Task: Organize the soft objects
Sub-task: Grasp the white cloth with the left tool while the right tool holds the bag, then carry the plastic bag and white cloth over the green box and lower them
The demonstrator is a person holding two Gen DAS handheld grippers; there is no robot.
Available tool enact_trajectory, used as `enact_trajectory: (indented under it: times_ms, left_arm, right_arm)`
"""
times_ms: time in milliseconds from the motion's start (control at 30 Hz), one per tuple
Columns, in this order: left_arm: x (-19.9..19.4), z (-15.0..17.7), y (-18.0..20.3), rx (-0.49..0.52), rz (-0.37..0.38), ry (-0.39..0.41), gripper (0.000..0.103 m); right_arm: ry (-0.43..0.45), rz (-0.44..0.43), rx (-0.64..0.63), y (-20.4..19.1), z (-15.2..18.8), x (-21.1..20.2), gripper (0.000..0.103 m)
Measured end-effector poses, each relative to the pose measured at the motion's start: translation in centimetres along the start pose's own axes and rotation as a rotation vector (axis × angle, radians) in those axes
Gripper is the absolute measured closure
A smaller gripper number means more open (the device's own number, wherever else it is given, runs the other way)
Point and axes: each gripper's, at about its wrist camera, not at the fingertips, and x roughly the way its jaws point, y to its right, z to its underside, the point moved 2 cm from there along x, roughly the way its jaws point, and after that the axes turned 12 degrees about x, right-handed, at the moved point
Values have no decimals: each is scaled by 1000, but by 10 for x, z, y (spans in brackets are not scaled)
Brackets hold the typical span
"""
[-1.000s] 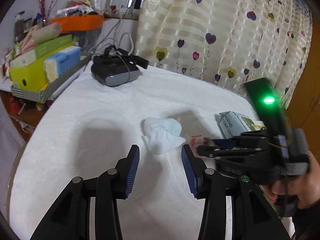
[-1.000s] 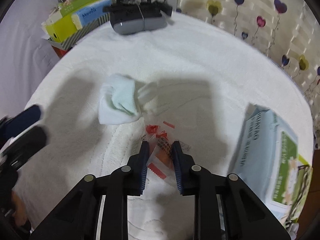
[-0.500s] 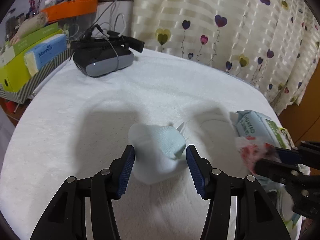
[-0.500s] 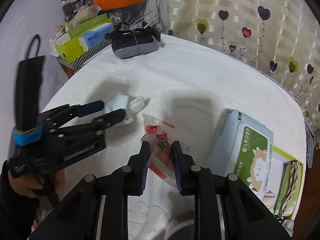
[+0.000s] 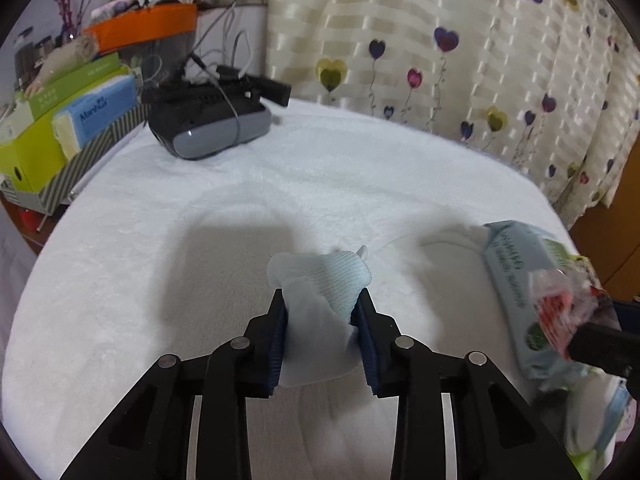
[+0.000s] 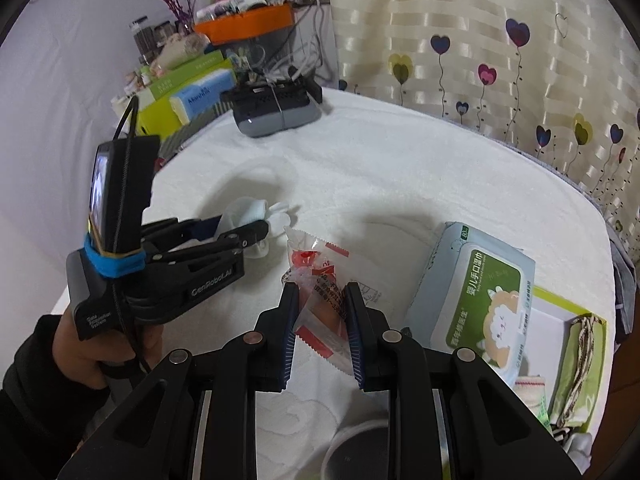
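A crumpled white and pale blue sock [image 5: 320,280] lies on the white fluffy cover [image 5: 200,280]. My left gripper [image 5: 322,300] straddles it, jaws closing, and both blue pads press into the cloth. From the right wrist view the left gripper [image 6: 248,228] sits low at the left, the sock [image 6: 248,210] bunched at its tips. My right gripper [image 6: 320,292] is shut on a clear snack packet [image 6: 316,264] with red print, held above the cover. That packet [image 5: 556,304] shows at the right edge of the left wrist view.
A wet wipes pack [image 6: 476,292] lies right of the packet, with a green-rimmed tray [image 6: 572,312] of cloth items beyond it. A black headset [image 5: 208,128] with cables sits at the back. Boxes [image 5: 60,132] crowd the left edge. A hand [image 6: 80,344] holds the left gripper.
My left gripper moved forward over the sock, widened, then narrowed onto it. The right gripper lifted the snack packet off the cover and carried it toward the wipes pack.
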Motion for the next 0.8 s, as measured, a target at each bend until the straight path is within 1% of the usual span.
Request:
enact_trajectory:
  times_ms: [267, 367, 533, 667, 800]
  left_arm:
    - [-88, 10, 24, -7, 1, 141, 72]
    - [-119, 19, 40, -10, 8, 177, 72]
    - [-152, 32, 65, 6, 14, 203, 72]
    - [-171, 42, 85, 22, 24, 222, 72]
    - [-182, 48, 103, 43, 41, 231, 72]
  right_arm:
    - [121, -54, -2, -8, 21, -50, 79]
    - [166, -64, 6, -8, 32, -72, 79]
    - [238, -70, 15, -7, 53, -107, 79]
    - [267, -72, 31, 0, 69, -126, 79]
    - [288, -71, 52, 10, 84, -141, 79]
